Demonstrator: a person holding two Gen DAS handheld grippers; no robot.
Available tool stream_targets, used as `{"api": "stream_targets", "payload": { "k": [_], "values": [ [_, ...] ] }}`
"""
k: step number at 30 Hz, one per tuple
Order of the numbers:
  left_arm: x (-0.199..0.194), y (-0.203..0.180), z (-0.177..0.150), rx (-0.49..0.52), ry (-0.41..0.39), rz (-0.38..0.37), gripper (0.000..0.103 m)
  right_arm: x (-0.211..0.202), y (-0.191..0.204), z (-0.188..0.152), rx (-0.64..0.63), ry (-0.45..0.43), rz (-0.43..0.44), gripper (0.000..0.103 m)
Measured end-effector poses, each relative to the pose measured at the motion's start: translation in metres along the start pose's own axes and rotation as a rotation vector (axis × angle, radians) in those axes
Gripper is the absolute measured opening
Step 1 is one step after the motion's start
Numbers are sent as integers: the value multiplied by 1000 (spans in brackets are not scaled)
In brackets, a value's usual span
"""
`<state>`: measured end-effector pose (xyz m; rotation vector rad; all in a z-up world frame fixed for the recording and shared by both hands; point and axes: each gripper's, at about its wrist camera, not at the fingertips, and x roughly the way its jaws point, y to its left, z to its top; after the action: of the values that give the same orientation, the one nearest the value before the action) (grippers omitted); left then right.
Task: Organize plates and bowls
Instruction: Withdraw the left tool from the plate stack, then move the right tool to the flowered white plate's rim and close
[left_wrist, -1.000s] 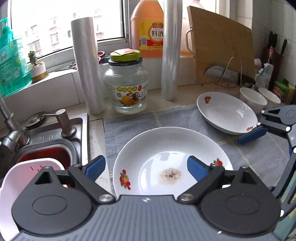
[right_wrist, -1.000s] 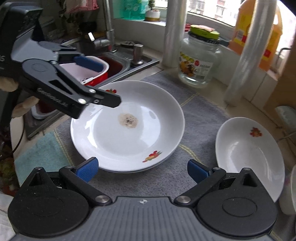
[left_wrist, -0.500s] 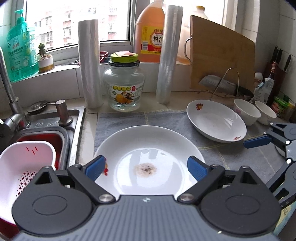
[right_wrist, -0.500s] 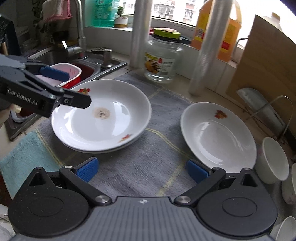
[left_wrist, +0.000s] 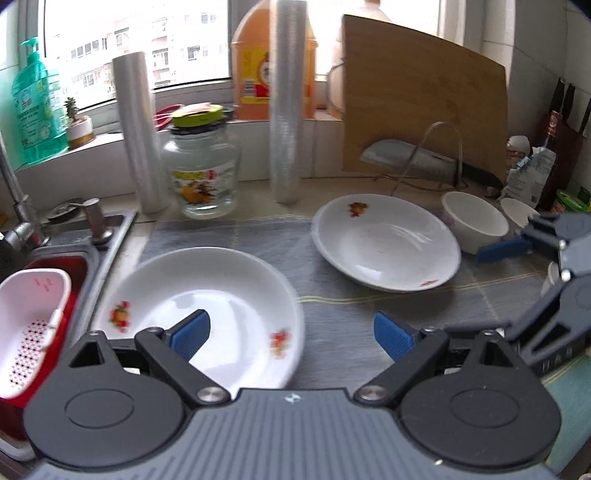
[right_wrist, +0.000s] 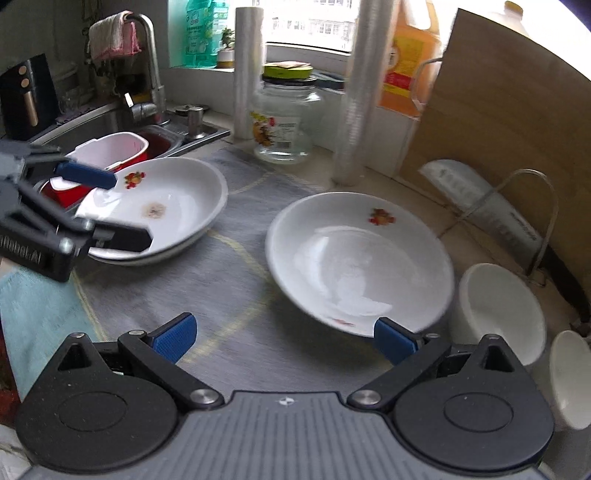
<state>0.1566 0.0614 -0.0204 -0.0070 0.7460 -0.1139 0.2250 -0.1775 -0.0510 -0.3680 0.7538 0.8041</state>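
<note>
A stack of two white flowered plates (left_wrist: 207, 295) (right_wrist: 177, 199) lies on the grey mat (left_wrist: 332, 314) beside the sink; the top one has a brown stain. A single white plate (left_wrist: 384, 240) (right_wrist: 354, 258) lies to its right. Two white bowls (left_wrist: 476, 221) (right_wrist: 498, 310) stand further right. My left gripper (left_wrist: 291, 332) is open and empty, its left finger over the stack's near rim. My right gripper (right_wrist: 284, 336) is open and empty just in front of the single plate, its right fingertip at the plate's near rim.
A sink (left_wrist: 74, 236) with a red and white basket (left_wrist: 29, 317) is at the left. A glass jar (left_wrist: 199, 170), two plastic rolls (left_wrist: 284, 103), an oil jug (left_wrist: 255, 62), a cutting board (left_wrist: 421, 107) and a wire rack (left_wrist: 439, 158) line the back.
Both grippers have shifted right and pulled back from the stacked plates. The right gripper now faces the single plate and the bowls. Nothing was picked up.
</note>
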Motion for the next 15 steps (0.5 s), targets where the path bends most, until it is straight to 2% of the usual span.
{"api": "stream_targets", "payload": {
  "k": [9,15],
  "values": [
    [35,-70,-4,54,46,-44,95,-17,-61,3,-14,5,8,103],
    [70,-90,-4,111,85,-61,95,-11,-76,13,-14,6,-23,103]
  ]
}}
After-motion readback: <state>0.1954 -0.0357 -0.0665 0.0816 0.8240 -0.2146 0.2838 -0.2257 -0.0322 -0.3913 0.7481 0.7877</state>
